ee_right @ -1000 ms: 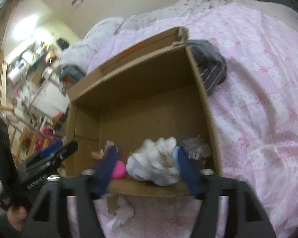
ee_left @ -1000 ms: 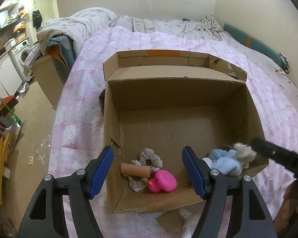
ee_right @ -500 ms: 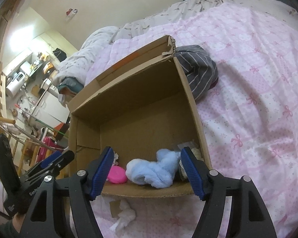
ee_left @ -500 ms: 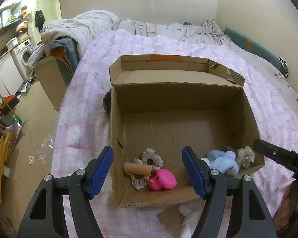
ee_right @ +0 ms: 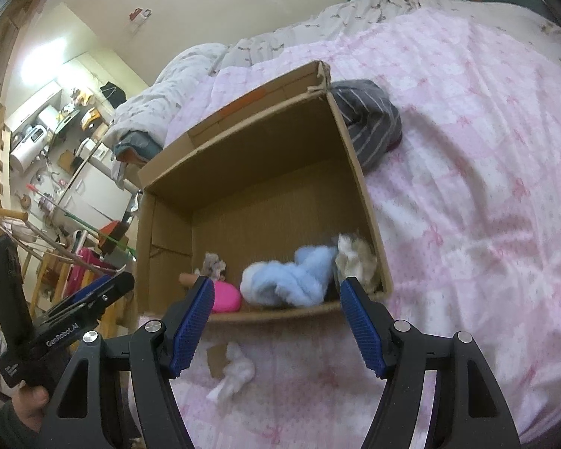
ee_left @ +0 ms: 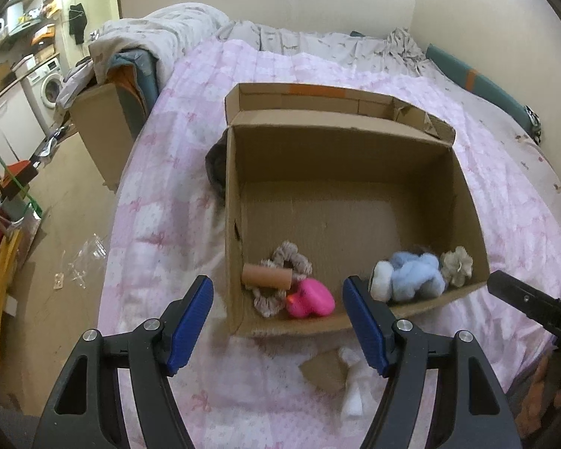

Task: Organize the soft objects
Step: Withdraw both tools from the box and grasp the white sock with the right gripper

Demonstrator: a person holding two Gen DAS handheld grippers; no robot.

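Observation:
An open cardboard box (ee_left: 355, 138) stands on the pink bed. Along its near wall lie a blue-and-white fluffy toy (ee_left: 411, 275), a beige puff (ee_left: 457, 265), a pink rubber duck (ee_left: 312, 299), a beige scrunchie (ee_left: 291, 258) and a cardboard tube (ee_left: 267, 276). My left gripper (ee_left: 278, 318) is open and empty, held before the box's near edge. My right gripper (ee_right: 276, 320) is open and empty, just outside the near wall (ee_right: 280, 312), with the blue toy (ee_right: 291, 275) and the beige puff (ee_right: 355, 258) beyond it.
A white tissue wad (ee_left: 351, 381) and a cardboard scrap (ee_left: 323, 370) lie on the bedspread in front of the box. A grey striped garment (ee_right: 370, 119) lies against the box's side. The floor and furniture lie left of the bed (ee_left: 56, 187).
My right gripper let go of the fluffy toy into the box, opened, and drew back out. Both grippers have backed away from the box.

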